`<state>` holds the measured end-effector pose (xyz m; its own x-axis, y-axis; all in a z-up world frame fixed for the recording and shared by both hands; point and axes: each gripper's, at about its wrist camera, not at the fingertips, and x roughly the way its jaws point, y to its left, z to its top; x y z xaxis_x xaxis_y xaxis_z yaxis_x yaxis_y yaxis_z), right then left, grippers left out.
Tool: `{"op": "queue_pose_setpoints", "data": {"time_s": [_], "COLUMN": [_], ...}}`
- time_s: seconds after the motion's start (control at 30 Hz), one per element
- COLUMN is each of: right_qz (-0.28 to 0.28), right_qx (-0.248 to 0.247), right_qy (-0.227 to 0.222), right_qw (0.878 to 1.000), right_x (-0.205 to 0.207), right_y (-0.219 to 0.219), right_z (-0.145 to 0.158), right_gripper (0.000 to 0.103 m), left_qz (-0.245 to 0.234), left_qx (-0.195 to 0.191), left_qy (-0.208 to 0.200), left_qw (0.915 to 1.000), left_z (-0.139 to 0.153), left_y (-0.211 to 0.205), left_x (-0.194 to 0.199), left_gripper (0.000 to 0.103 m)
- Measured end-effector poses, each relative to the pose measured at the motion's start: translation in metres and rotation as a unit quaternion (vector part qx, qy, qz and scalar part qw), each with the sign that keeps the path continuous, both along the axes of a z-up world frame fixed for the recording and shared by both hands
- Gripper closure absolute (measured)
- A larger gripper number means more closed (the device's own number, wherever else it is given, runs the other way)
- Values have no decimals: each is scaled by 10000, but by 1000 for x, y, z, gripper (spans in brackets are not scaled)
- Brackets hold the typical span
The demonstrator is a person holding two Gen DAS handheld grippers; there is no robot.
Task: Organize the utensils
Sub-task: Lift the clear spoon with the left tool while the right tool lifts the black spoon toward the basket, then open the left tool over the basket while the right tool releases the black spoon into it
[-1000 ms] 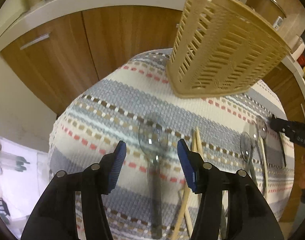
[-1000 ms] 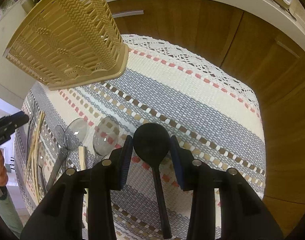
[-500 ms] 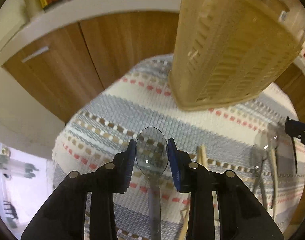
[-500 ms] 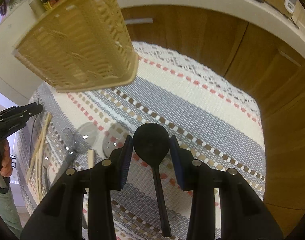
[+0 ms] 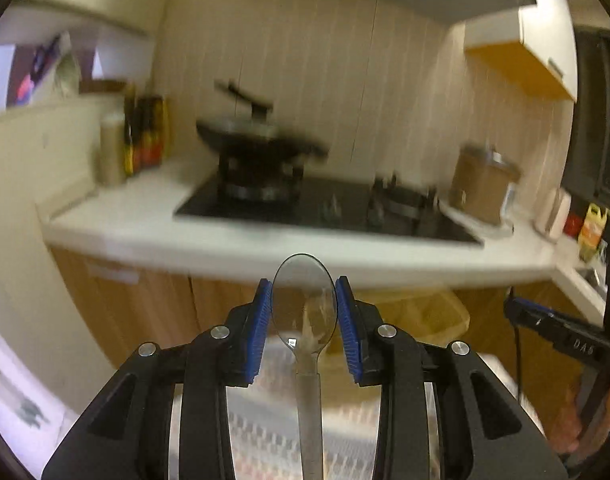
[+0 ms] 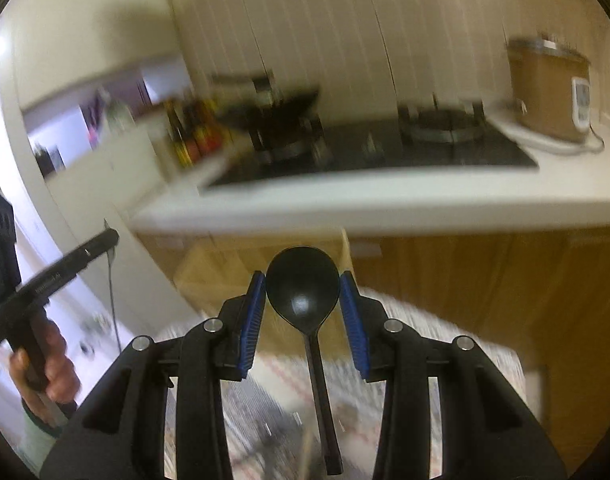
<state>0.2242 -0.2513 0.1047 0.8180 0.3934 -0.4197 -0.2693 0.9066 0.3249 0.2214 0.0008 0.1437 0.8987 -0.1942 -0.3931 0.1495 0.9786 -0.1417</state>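
My left gripper (image 5: 304, 304) is shut on a clear plastic spoon (image 5: 304, 300), its bowl pinched between the blue pads and its handle hanging back toward the camera. My right gripper (image 6: 302, 298) is shut on a black spoon (image 6: 303, 294) in the same way. Both spoons are lifted off the striped cloth (image 5: 265, 432), which shows blurred below the fingers, also the striped cloth (image 6: 417, 328). The beige slotted basket (image 5: 417, 312) lies low behind the left gripper, and the beige slotted basket (image 6: 221, 272) sits behind the right one. Other utensils are hidden.
A white counter (image 5: 233, 236) with a black hob (image 5: 305, 204) and a pan (image 5: 257, 132) runs across ahead. Bottles (image 5: 145, 136) stand at its left, a brown cooker (image 6: 545, 92) at its right. Wooden cabinet doors (image 6: 485, 280) lie below. A person's hand (image 6: 53, 364) holds the other gripper's handle.
The left gripper closed on the clear spoon, then both grippers rose and tilted up with their spoons. The view went from the cloth and basket to the counter.
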Motion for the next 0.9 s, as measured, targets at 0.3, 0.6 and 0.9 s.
{"op": "queue_pose_setpoints", "data": {"time_s": [0.3,0.6,0.9], "right_qz": [-365,-300,-263], "right_qx": [455,698,442], "right_qy": [-911,-963,-950], "right_qw": [9941,9925,9941], "right_x": [62,99,95], "right_y": [2,2,14], "right_z": [26,-6,-26], "right_gripper": [68,68,67], "left_qz": [-71,71,93], "left_qx": [-581,-264,-95], "left_qy": [-732,-986,-738], "left_qw": [9956,9947,9972], "left_z": [19,-5,-39], "left_y": [-12,-31,-35], "left_x": [47,80,85], "left_gripper": [72,72,72]}}
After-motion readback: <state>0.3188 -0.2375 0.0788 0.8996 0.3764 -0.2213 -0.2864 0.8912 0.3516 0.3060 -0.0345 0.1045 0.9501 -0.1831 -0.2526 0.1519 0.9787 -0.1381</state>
